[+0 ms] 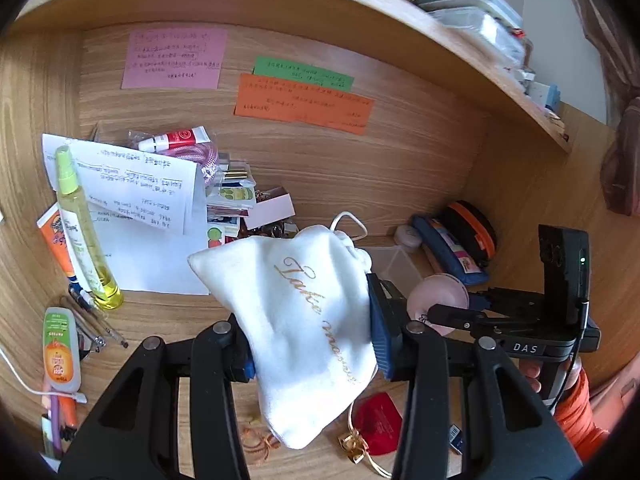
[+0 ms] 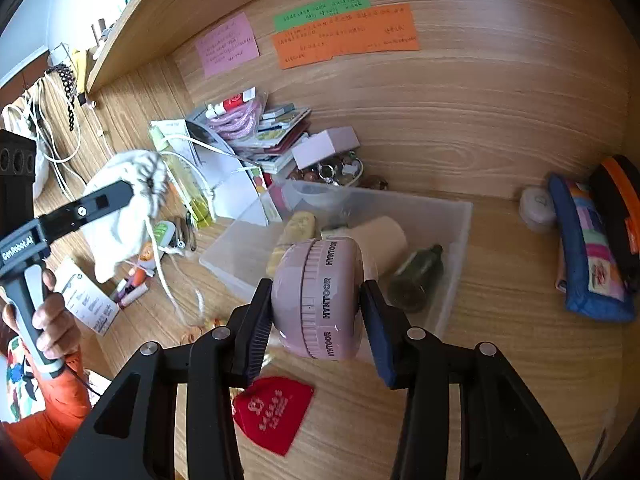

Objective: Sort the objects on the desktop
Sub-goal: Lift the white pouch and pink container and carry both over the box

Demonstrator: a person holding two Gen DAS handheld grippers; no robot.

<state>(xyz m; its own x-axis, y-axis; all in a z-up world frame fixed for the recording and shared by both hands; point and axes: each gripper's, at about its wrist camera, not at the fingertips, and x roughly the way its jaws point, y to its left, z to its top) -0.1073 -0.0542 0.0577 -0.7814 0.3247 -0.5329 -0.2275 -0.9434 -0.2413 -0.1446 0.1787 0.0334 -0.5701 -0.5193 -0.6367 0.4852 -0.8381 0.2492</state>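
My left gripper (image 1: 312, 340) is shut on a white drawstring pouch (image 1: 296, 320) with gold lettering and holds it above the wooden desk; the pouch also shows in the right wrist view (image 2: 120, 216). My right gripper (image 2: 316, 316) is shut on a round pink device (image 2: 318, 298) marked HYNTOOR, held over the near edge of a clear plastic bin (image 2: 460, 240). The bin holds a dark green bottle (image 2: 416, 276), a cream cylinder (image 2: 384, 236) and a yellow item (image 2: 296, 228). The pink device shows in the left wrist view (image 1: 440, 296) beside the right gripper.
A pile of papers (image 1: 136, 200), a yellow spray bottle (image 1: 84, 232), tubes and cards lies at the left back. A red pouch (image 2: 276, 412) lies on the desk in front. A blue pencil case (image 2: 588, 256) and black-orange case (image 2: 620, 208) stand right. Coloured notes (image 2: 348, 36) hang on the back wall.
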